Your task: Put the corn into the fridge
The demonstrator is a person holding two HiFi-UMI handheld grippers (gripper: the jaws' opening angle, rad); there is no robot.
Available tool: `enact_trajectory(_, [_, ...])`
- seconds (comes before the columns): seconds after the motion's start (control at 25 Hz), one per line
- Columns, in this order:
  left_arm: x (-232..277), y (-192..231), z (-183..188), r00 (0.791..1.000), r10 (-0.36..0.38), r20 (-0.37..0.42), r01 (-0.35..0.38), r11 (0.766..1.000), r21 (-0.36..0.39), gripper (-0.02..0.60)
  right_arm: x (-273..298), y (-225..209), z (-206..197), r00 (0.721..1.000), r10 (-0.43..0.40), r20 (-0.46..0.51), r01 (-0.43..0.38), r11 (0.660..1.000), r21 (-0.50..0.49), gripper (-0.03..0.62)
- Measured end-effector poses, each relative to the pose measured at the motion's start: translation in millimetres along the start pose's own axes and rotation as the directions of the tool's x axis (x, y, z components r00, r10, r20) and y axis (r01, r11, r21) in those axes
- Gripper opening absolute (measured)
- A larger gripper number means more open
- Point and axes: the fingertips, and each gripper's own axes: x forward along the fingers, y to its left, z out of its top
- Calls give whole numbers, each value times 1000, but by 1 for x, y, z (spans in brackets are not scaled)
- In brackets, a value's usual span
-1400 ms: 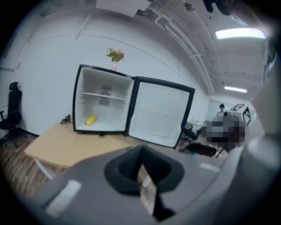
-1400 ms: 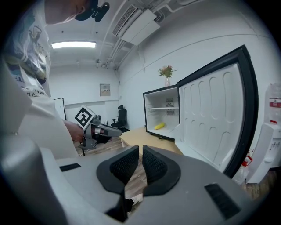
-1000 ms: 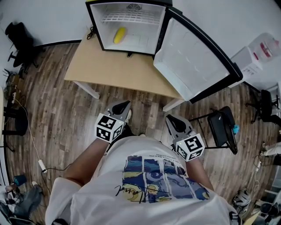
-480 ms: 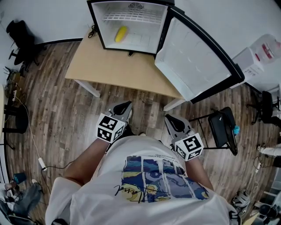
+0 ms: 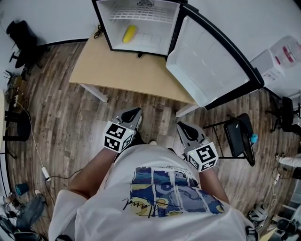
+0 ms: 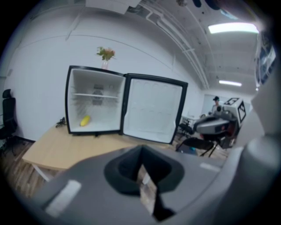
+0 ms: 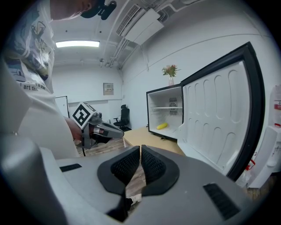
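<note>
corn (image 5: 129, 34) inside open fridge (image 5: 162, 12), both tools closed, empty

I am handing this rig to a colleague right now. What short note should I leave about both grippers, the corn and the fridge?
Left gripper: shut, empty, held close to the person's body, short of the table.
Right gripper: shut, empty, also close to the body.
Corn: lies inside the fridge, on its floor, towards the left wall.
Done: the corn is in the fridge.
Left: nothing for the corn. The door stands wide open, so closing it may be the only remaining step, if wanted.
</note>
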Motion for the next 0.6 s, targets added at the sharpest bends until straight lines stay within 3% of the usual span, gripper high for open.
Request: enact_trajectory(0.6, [11,-5,2,998,-18,-54,18,1000,0,9,0,-12,-12,1000,1,-24,0,999,39,15])
